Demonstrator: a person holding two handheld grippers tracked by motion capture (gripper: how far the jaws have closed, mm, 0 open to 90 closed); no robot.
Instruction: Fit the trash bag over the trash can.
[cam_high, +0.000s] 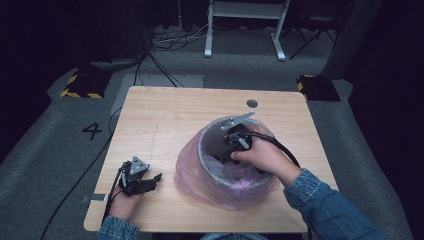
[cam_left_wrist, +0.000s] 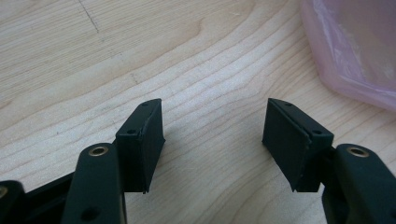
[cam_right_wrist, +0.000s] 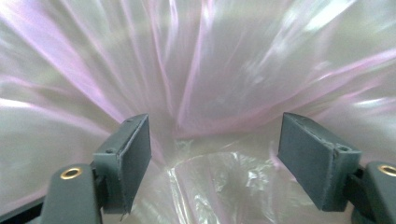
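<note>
With my right claw (cam_right_wrist: 215, 163) spread wide and empty down inside the grey round bin (cam_high: 210, 137) at the wooden table's (cam_high: 165, 125) middle, I should press its thin pink plastic liner (cam_right_wrist: 196, 70) gently against the wall, my left claw (cam_left_wrist: 212, 140) resting open beside it.
</note>
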